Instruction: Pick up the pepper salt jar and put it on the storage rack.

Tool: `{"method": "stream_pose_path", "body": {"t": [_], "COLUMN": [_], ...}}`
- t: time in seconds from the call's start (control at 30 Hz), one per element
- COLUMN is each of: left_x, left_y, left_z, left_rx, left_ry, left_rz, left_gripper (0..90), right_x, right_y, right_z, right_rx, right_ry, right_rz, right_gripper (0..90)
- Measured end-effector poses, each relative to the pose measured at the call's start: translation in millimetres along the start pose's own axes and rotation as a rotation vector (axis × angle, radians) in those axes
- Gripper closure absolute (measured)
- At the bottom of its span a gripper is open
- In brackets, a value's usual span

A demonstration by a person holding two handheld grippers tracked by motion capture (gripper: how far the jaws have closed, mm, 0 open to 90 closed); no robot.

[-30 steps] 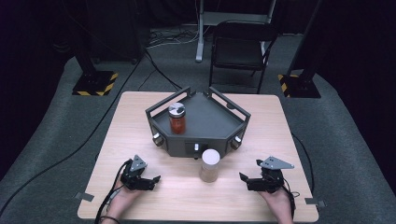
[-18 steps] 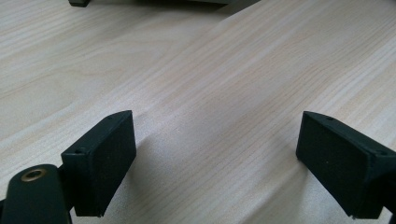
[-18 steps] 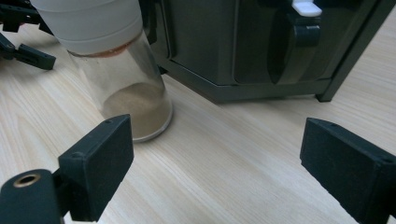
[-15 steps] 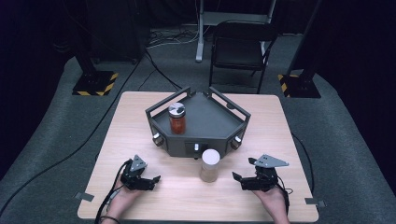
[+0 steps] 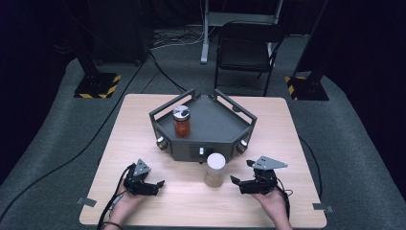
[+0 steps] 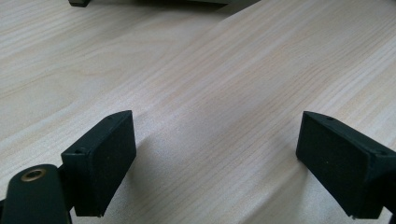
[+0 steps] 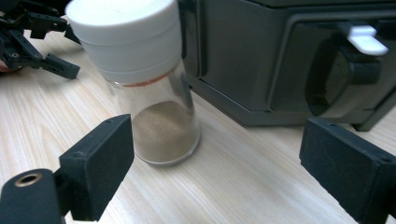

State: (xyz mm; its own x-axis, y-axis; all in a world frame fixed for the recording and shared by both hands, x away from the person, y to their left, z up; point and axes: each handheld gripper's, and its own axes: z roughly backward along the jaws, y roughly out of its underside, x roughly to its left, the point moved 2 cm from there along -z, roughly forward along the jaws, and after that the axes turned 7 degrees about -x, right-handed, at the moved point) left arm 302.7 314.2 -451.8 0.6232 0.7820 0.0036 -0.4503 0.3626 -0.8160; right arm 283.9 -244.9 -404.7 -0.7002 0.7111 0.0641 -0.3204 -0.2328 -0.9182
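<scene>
A glass jar (image 5: pixel 215 170) with a white lid stands on the table in front of the dark tray. In the right gripper view the jar (image 7: pixel 159 116) holds brown powder in its bottom. My right gripper (image 5: pixel 241 173) lies just right of it, pointing left at it, jaws open. From its own camera, the right gripper (image 7: pixel 215 154) has the jar a little ahead, nearer the left jaw, untouched. My left gripper (image 5: pixel 158 183) rests at the front left, open. The left gripper (image 6: pixel 215 154) has only bare wood between its jaws.
A dark grey angular tray (image 5: pixel 215 120) with knobs on its front sits mid-table and holds a red-filled jar (image 5: pixel 182 122) with a silver lid. Its front panel and a white lever (image 7: pixel 364 39) stand close behind the white-lidded jar. A chair (image 5: pixel 246 48) stands beyond the table.
My right gripper has shifted a little to the left, closer to the white-lidded jar. The left gripper and both jars have stayed where they were.
</scene>
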Motion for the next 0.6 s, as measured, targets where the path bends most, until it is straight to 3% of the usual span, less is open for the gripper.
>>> {"method": "stream_pose_path", "body": {"t": [0.6], "left_x": [0.0], "left_y": [0.0], "left_z": [0.0], "left_rx": [0.000], "left_ry": [0.000], "left_rz": [0.000], "left_gripper": [11.6], "right_x": [10.9], "right_y": [-10.0], "right_z": [-18.7], "right_rx": [-0.001], "right_ry": [-0.055], "right_rz": [0.023], "right_gripper": [10.0]}}
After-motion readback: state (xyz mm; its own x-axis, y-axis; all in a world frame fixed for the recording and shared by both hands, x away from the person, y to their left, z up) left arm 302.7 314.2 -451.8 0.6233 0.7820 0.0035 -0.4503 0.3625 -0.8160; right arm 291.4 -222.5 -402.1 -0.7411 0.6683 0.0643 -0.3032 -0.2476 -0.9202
